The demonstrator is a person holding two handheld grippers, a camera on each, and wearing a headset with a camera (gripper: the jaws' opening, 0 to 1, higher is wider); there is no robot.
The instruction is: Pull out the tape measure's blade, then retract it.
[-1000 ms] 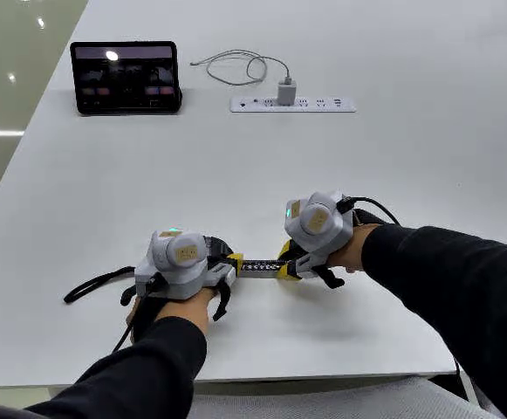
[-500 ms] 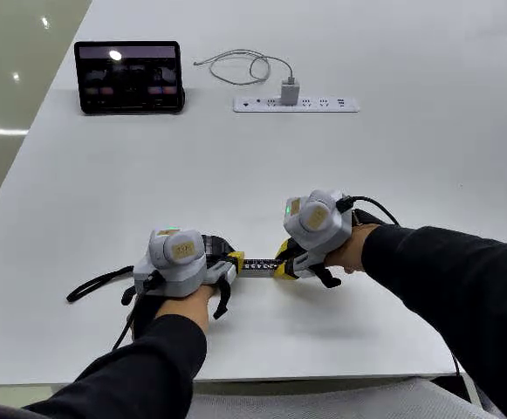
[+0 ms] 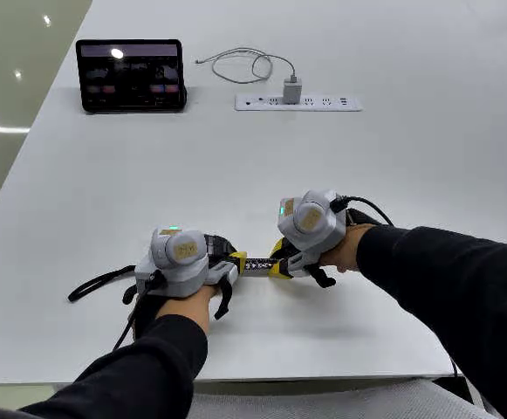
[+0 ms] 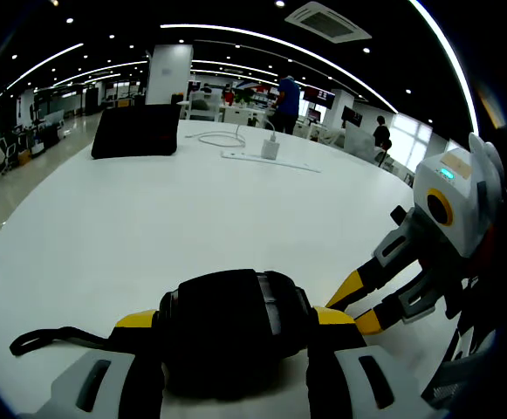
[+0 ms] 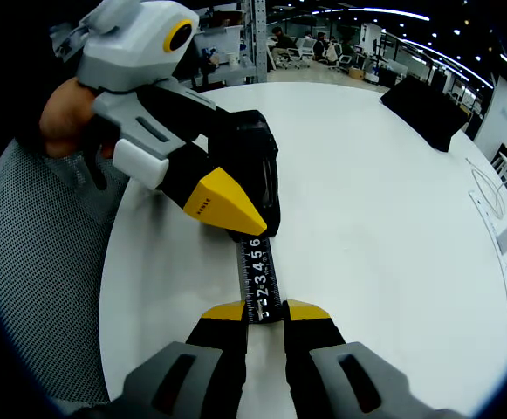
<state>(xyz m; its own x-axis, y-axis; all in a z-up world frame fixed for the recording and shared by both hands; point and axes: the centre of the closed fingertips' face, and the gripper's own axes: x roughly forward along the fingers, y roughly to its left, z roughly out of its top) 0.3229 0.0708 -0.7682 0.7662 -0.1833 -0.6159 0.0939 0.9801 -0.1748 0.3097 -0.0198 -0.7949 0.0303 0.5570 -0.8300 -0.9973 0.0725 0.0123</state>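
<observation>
Lower centre of the head view: left hand-held gripper (image 3: 233, 264) is clamped on the case (image 4: 236, 336). Right hand-held gripper (image 5: 266, 312) is pinched shut on the blade (image 5: 256, 271) tip, w/ just a short run of blade out. Blade's long axis runs left-right across the tabletop (image 3: 340, 166), pointing from case toward the right hand-held gripper. Pull-out looks barely begun; next move prob. needs the right drawing off along that axis, toward frame right.
</observation>
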